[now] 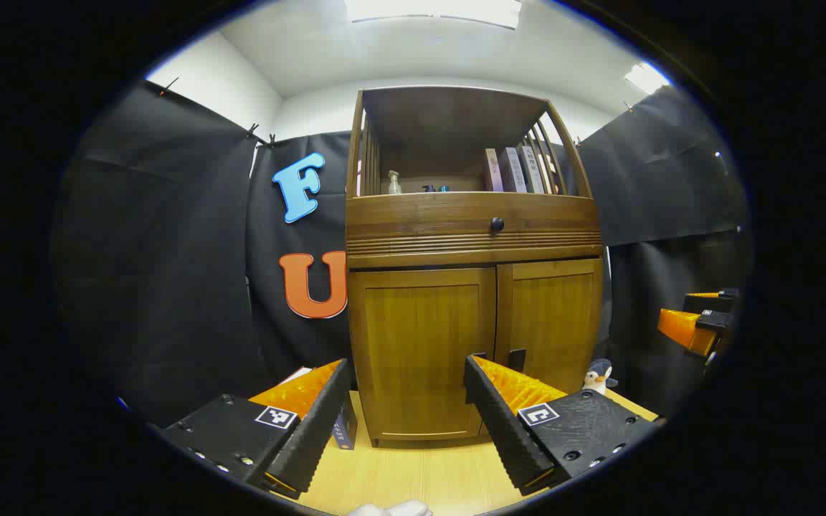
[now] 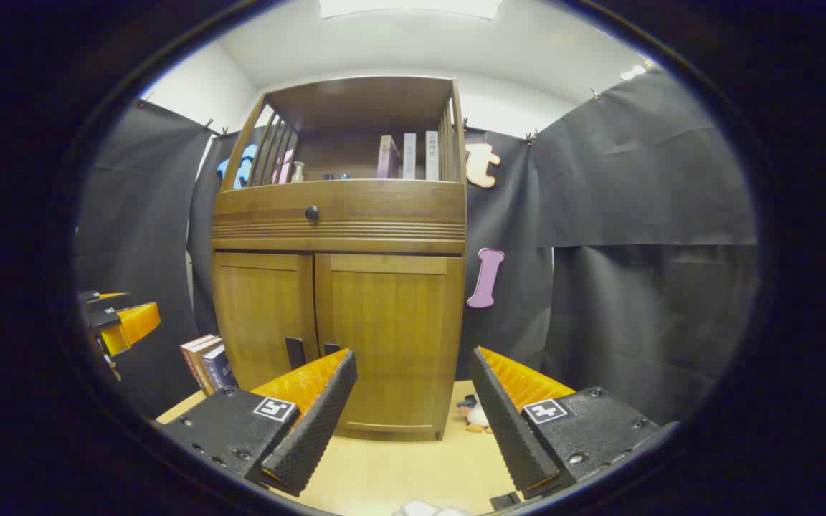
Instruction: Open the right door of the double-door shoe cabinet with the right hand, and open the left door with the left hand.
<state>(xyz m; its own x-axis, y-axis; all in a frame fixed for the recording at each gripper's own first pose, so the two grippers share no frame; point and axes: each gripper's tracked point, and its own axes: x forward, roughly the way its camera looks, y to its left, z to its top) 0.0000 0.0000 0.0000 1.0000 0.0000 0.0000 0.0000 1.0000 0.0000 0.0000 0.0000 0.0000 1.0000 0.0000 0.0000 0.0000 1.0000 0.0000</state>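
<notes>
The wooden shoe cabinet (image 1: 474,229) (image 2: 341,215) stands on a light table, both lower doors closed. In the left gripper view the left door (image 1: 420,344) lies straight ahead, the right door (image 1: 553,322) beside it, with two dark handles (image 1: 517,358) at the centre seam. My left gripper (image 1: 407,364) is open, a short way in front of the left door, holding nothing. In the right gripper view my right gripper (image 2: 413,356) is open before the right door (image 2: 391,330), also apart from it; the handles (image 2: 295,351) sit left of its fingers. Each gripper appears at the other view's edge (image 1: 700,322) (image 2: 115,319).
Books (image 2: 205,362) lean beside the cabinet's left side, and a small penguin toy (image 1: 599,376) (image 2: 474,414) stands at its right foot. Above the doors are a drawer with a round knob (image 1: 497,224) and an open shelf holding books and a bottle. Black cloth walls surround the table (image 1: 413,473).
</notes>
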